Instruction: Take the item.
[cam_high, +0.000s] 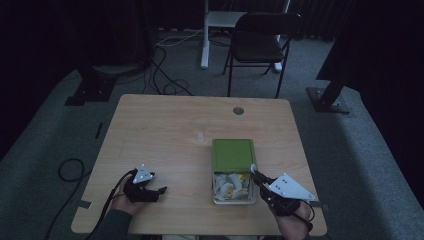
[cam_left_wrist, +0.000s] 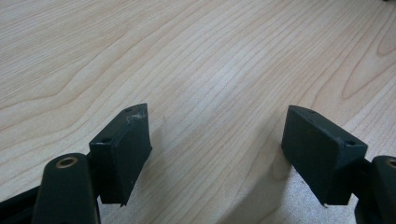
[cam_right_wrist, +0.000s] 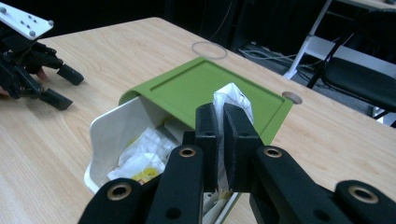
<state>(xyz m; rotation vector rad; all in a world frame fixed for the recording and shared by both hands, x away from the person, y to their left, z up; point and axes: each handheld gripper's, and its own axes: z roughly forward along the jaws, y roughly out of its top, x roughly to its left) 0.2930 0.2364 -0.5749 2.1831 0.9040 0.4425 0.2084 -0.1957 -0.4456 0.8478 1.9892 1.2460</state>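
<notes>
While the left gripper (cam_high: 161, 190) rests low over bare wood near the front left of the tabletop (cam_high: 170, 125), its jaws stand wide apart with nothing between them; the left gripper view looks straight down onto pale wood grain between the two black pads.

At the front right, the right gripper (cam_high: 254, 173) has its jaws pressed together on a crumpled white packet (cam_right_wrist: 232, 100), pinching it just above the right rim of a white box (cam_high: 219, 199). Seen along that gripper's own jaws, the packet's twisted top pokes up past the fingertips (cam_right_wrist: 207, 126), and its lower part is squeezed flat between the pads.

That box sits on the tabletop right of centre, near the front edge. A green lid (cam_high: 233, 154) covers its far half (slid back, with its raised border facing up), leaving the near half uncovered. Inside the uncovered part lie more crumpled white wrappers (cam_high: 231, 184), some with yellow print.

Each gripper is held by a person's hand that enters from the bottom of the high view, and a grey three-cornered plate tops each one. Beyond the tabletop, on grey carpet in a dim room, stands a black folding chair (cam_high: 262, 37).
</notes>
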